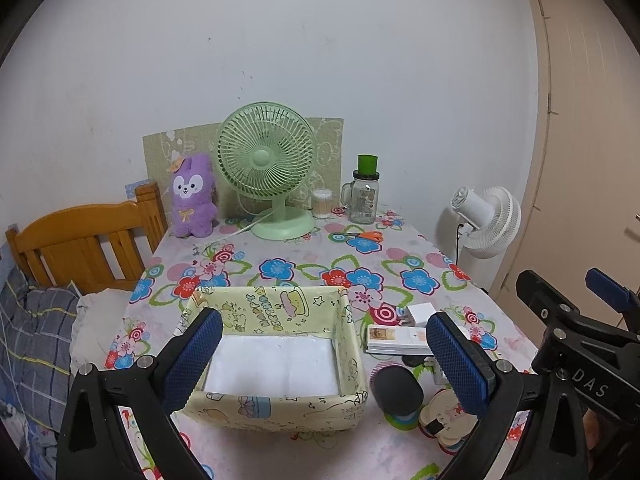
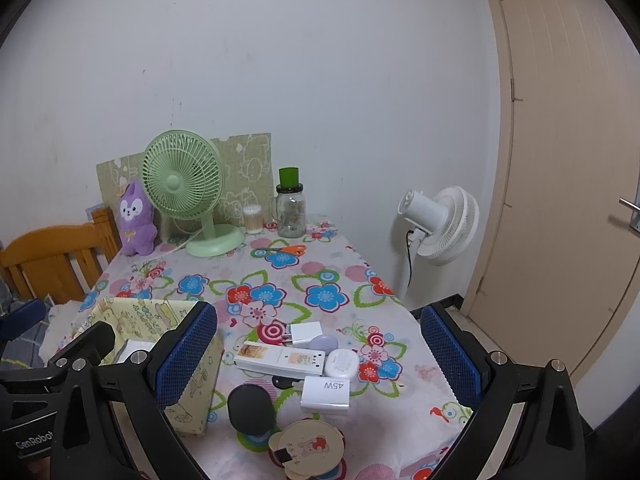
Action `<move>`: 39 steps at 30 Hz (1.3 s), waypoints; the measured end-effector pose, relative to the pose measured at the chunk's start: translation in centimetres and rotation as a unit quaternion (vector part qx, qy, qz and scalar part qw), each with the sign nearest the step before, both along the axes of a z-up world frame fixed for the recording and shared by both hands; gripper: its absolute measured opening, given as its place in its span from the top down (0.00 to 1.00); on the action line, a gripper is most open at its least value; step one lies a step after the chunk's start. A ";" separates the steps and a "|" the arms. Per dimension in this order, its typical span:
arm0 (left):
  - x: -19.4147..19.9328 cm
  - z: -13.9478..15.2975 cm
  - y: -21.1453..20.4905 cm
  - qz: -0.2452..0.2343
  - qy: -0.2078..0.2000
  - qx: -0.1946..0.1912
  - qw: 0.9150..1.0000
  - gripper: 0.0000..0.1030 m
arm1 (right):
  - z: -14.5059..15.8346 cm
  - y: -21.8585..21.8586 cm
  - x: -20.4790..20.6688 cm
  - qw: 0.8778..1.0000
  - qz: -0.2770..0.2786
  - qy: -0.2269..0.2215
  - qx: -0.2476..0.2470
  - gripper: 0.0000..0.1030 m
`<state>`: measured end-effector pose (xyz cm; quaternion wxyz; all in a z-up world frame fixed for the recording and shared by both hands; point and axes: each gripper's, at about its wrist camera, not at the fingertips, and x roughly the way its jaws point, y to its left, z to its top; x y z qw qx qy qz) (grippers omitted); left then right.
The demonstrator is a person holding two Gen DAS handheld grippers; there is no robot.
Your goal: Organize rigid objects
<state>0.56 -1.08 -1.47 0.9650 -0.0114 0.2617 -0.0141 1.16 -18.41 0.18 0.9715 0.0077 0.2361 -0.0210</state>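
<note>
White charger (image 2: 325,395) lying just ahead of right gripper (image 2: 320,364), between its fingers | both grippers hanging wide apart, empty | left gripper (image 1: 324,364) hovering over box (image 1: 280,308) | charger looking light, stiff, slick: pinching its flat sides.

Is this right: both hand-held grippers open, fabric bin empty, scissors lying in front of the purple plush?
Not quite. The scissors lie in front of the glass jar, across the table from the purple plush; the right wrist view shows it. Both the left hand-held gripper and right hand-held gripper are open, and the fabric bin is empty.
</note>
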 end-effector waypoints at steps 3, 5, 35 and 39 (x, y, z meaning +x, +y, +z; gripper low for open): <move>0.1 0.0 0.1 -0.003 0.002 -0.004 1.000 0.00 | 0.1 0.1 0.0 1.000 0.002 0.000 -0.001 0.00; 0.1 0.1 0.1 -0.003 0.001 -0.003 1.000 0.00 | 0.3 0.2 -0.1 1.000 0.001 -0.003 -0.006 0.00; 0.6 0.0 0.1 -0.003 0.005 0.001 1.000 0.00 | 0.3 0.4 0.8 1.000 0.001 0.006 -0.010 0.00; 0.8 -0.1 0.2 -0.003 0.006 0.000 1.000 0.00 | 0.2 0.4 1.0 1.000 0.001 0.007 -0.010 0.00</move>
